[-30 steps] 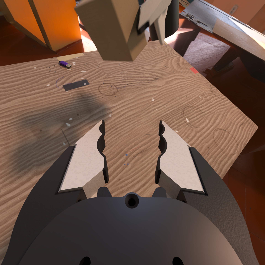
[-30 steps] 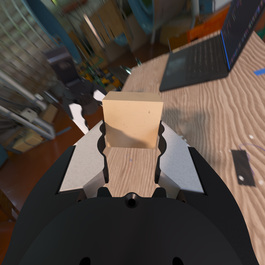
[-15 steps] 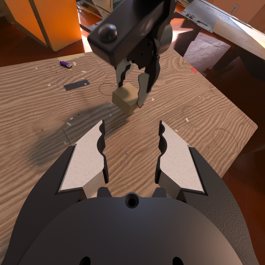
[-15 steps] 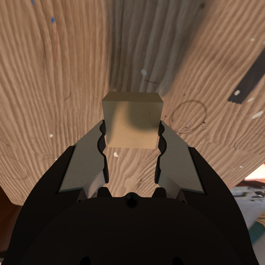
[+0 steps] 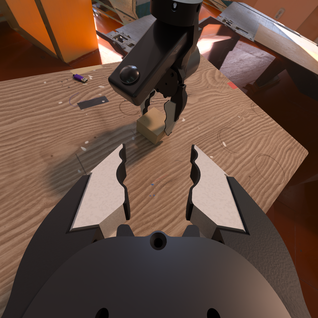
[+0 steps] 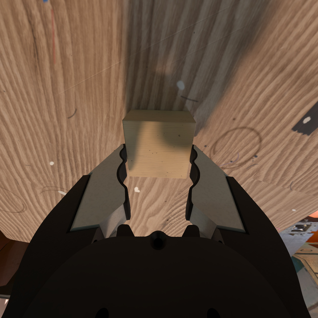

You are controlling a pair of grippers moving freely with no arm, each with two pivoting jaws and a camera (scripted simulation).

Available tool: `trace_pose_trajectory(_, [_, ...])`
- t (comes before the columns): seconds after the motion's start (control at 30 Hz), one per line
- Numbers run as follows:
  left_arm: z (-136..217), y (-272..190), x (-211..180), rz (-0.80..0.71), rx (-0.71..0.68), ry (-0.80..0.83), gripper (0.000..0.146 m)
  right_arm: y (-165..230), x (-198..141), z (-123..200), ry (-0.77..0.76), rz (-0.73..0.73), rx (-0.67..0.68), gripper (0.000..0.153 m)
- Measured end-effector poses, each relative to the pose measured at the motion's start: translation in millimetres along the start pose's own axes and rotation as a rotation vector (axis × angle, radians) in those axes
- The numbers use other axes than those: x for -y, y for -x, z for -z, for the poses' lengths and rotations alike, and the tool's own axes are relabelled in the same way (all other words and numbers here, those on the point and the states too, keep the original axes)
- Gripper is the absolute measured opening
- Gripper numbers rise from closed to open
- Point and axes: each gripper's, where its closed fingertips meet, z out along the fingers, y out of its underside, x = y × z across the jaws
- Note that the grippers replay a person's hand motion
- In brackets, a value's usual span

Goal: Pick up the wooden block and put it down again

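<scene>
The wooden block (image 5: 148,124) is a pale cube held between the fingers of my right gripper (image 5: 155,123), which points down at the wooden table (image 5: 51,120). The block's lower corner is at the table surface; I cannot tell if it rests there. In the right wrist view the block (image 6: 158,154) fills the gap between the fingertips of the right gripper (image 6: 158,146), with both jaws against its sides. My left gripper (image 5: 158,146) is open and empty, a little above the table just in front of the block.
A purple USB stick (image 5: 80,77) and a strip of black tape (image 5: 93,102) lie at the far left of the table. The table's right edge (image 5: 284,180) drops to a red floor. Orange cabinets (image 5: 68,25) stand behind the table.
My right gripper has come down with the block from high above to the table surface, turning to look down. The left gripper has not moved.
</scene>
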Motion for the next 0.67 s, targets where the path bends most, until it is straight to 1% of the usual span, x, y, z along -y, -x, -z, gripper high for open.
trace_pose_trajectory(0.03, [0, 0, 0, 0.000, 0.000, 0.001, 0.076, 0, 0, 0, -0.001, -0.001, 0.003, 0.074])
trace_pose_trajectory(0.13, [0, -1, 0, -0.001, -0.001, 0.001, 0.076, 0, 4, 0, -0.027, 0.001, 0.015, 0.095])
trace_pose_trajectory(0.23, [-1, -2, 0, -0.002, -0.002, 0.002, 0.076, 2, 6, 4, -0.043, 0.011, 0.027, 0.097])
trace_pose_trajectory(0.37, [-1, -2, 0, -0.002, -0.004, 0.003, 0.076, 0, 6, 11, -0.038, 0.037, -0.034, 0.104])
trace_pose_trajectory(0.5, [0, -2, 1, -0.003, -0.005, 0.001, 0.076, 1, 9, 17, -0.026, 0.063, -0.062, 0.106])
trace_pose_trajectory(0.67, [3, -3, 3, -0.003, -0.004, -0.009, 0.076, 10, 24, 21, -0.045, 0.164, -0.099, 0.107])
